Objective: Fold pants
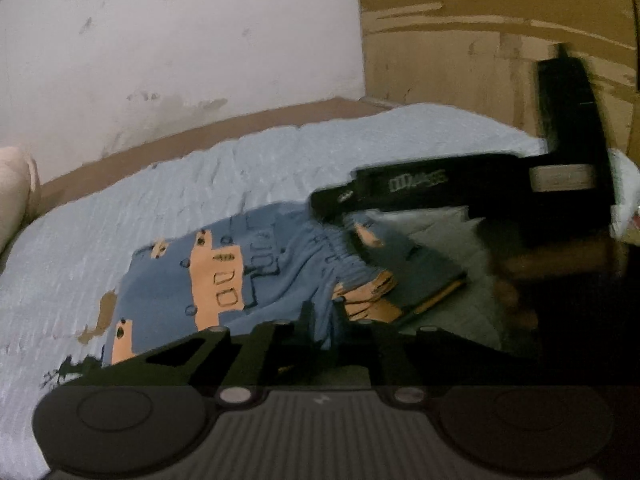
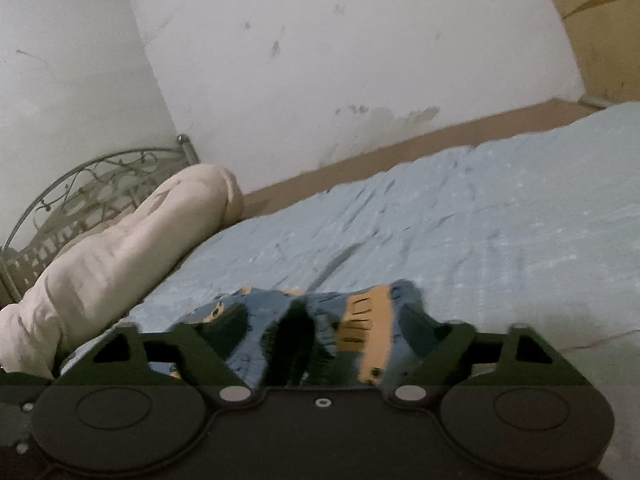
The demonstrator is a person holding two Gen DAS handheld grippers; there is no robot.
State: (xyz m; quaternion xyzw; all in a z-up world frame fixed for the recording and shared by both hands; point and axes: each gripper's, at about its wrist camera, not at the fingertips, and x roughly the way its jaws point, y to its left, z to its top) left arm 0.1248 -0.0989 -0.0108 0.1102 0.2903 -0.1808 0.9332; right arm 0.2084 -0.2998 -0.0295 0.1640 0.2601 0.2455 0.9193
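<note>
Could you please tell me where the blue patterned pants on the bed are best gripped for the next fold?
Probably at the gathered waistband of the pants. It bunches into a raised ridge while the rest lies flat on the sheet. Come in low from the near edge, where the left tool is already pinching cloth.

Pale blue bedsheet (image 2: 460, 220), cream bolster pillow (image 2: 120, 248), metal headboard (image 2: 80, 184), cardboard boxes (image 1: 460, 40)

Two dark hand-held grippers

Left gripper (image 1: 320, 316) and right gripper (image 2: 304, 340): black ribbed housing, round side discs, silver screws, dark green triangular finger brackets; white lettering on one.
</note>
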